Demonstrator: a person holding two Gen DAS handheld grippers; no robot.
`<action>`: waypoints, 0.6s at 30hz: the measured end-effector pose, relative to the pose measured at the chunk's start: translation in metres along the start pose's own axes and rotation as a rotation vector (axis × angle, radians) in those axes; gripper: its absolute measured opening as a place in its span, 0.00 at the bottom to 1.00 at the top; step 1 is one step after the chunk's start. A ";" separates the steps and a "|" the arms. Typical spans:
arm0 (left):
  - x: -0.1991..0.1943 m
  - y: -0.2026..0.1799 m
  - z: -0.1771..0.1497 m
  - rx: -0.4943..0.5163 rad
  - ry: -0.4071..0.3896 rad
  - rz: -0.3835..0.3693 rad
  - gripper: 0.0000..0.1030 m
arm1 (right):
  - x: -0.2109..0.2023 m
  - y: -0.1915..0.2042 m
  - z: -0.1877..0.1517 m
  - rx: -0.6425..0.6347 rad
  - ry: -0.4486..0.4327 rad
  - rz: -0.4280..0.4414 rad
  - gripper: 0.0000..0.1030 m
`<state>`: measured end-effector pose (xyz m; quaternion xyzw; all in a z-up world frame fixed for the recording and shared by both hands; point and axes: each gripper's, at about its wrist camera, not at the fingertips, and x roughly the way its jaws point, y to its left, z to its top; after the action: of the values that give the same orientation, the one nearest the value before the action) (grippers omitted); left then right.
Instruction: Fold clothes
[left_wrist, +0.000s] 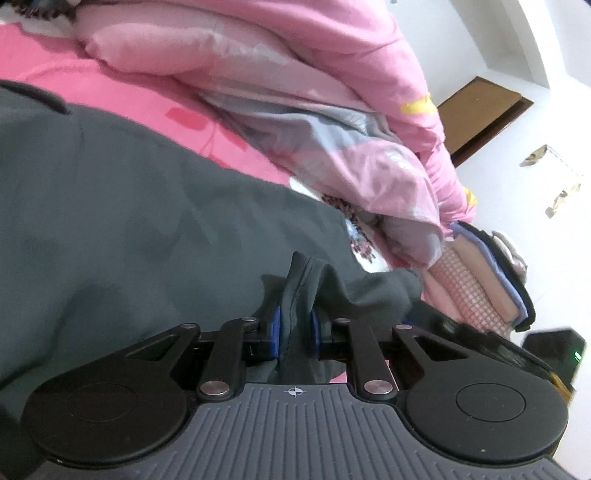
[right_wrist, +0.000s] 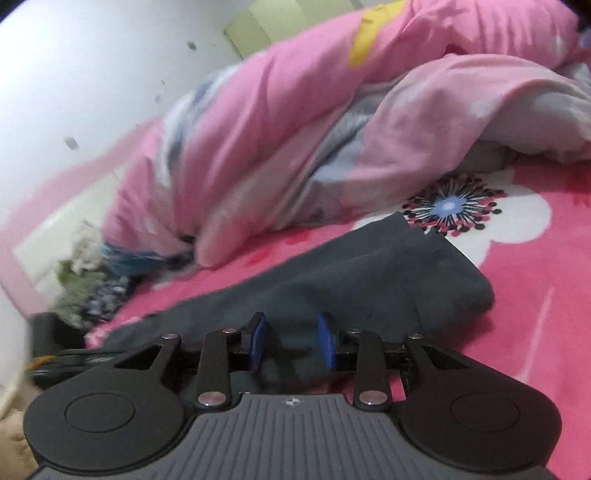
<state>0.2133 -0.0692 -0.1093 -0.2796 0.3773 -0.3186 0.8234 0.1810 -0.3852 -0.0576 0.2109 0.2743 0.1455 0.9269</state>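
a: where does the dark grey garment (left_wrist: 129, 229) sit right now?

b: spread flat over the pink flowered bedsheet (right_wrist: 535, 295), below the heaped pink duvet (right_wrist: 295, 110). in the right wrist view one narrow end of it runs up toward the big flower print (right_wrist: 452, 206), near it but not covering it.

a: and the left gripper (left_wrist: 294, 334)?

b: pinching. a ridge of the grey cloth stands up between its blue pads (left_wrist: 276, 328), and the jaws are drawn in tight on it. i'd call that a good bite, though i can't tell how many layers are in it.

a: the right gripper (right_wrist: 293, 341)?

b: spread partway, pads clear of the fabric. the cloth lies under and between them but nothing is pressed. so one edge is held and the other is not.

a: so the step is getting the second grip before lifting?

b: that's my reading. i'd set the right jaws down on the hem at the same edge line as the left, so the fold comes over square. take a small pinch, only the layer meant to move, not the sheet beneath.

a: risk?

b: catching the bedsheet with the cloth, or lifting with the left alone and dragging the garment into a skew. also the folded stack (left_wrist: 487, 280) lies just beside the left gripper, near the bed edge; keep the swing away from it.

a: then?

b: raise both together, level, and lay the edge over without letting the middle bunch up.
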 end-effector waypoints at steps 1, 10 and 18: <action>0.000 0.001 0.000 0.002 0.000 0.005 0.14 | 0.009 -0.012 0.003 0.037 -0.008 -0.063 0.30; -0.001 0.003 -0.001 0.009 0.000 0.018 0.14 | -0.058 -0.075 0.005 0.418 -0.248 -0.235 0.42; -0.003 0.007 -0.002 -0.020 0.010 -0.022 0.09 | -0.038 -0.068 -0.006 0.394 -0.080 -0.159 0.62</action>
<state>0.2119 -0.0626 -0.1139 -0.2906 0.3815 -0.3253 0.8150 0.1576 -0.4572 -0.0775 0.3713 0.2763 0.0068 0.8864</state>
